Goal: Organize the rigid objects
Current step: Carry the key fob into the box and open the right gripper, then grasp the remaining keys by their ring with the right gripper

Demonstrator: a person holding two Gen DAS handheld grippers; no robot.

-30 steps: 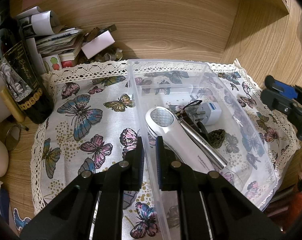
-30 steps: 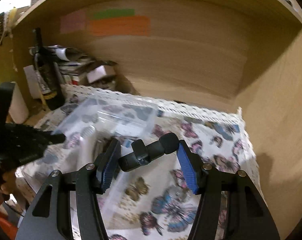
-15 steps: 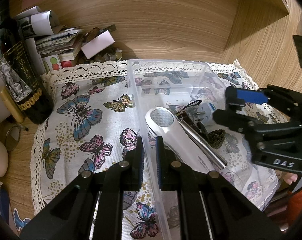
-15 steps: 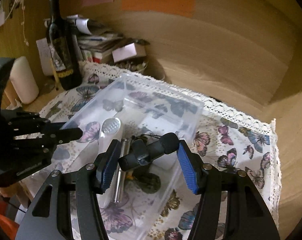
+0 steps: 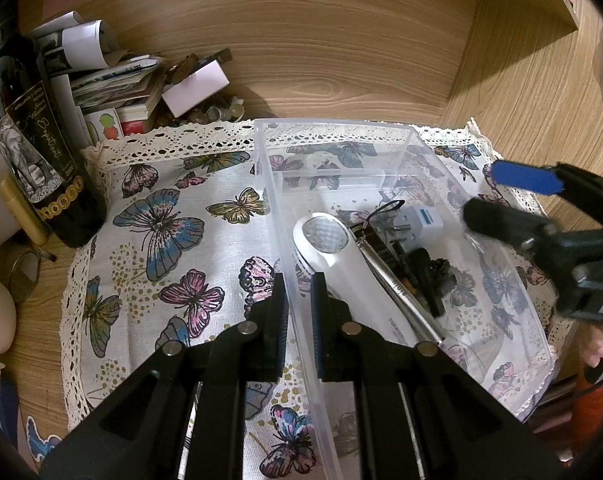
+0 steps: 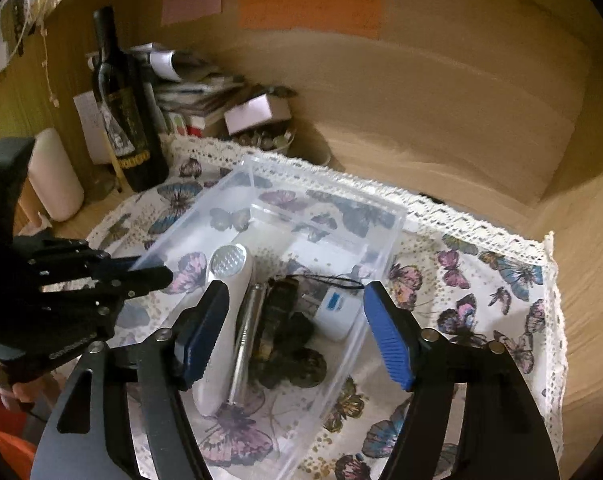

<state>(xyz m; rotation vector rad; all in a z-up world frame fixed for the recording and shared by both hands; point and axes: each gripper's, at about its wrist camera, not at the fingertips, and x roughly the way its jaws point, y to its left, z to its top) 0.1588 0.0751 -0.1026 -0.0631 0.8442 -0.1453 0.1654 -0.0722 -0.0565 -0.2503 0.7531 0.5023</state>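
A clear plastic bin [image 5: 333, 124] [image 6: 325, 184] stands on a butterfly cloth. My left gripper [image 5: 298, 280] [image 6: 141, 272] is shut on the bin's left wall. In the bin lie a white handheld device [image 5: 341, 264] [image 6: 229, 280], a silver tube [image 5: 397, 292] [image 6: 247, 340], a white plug adapter [image 5: 421, 220] [image 6: 337, 312] and a black clip-like piece [image 5: 425, 276] [image 6: 277, 320]. My right gripper [image 6: 294, 288] [image 5: 509, 200] hovers over the bin's right part. Its jaws are opening and nothing is pressed between the pads.
A dark wine bottle [image 5: 33, 152] [image 6: 121, 112] stands left of the cloth [image 5: 173, 220]. Behind it are stacked papers [image 5: 113, 76] and a small white box [image 5: 193, 88]. Wooden walls close the back and right. A white cylinder [image 6: 53, 176] stands far left.
My right gripper came in over the bin and its jaws widened. The black piece it held now lies in the bin. The left gripper has not moved.
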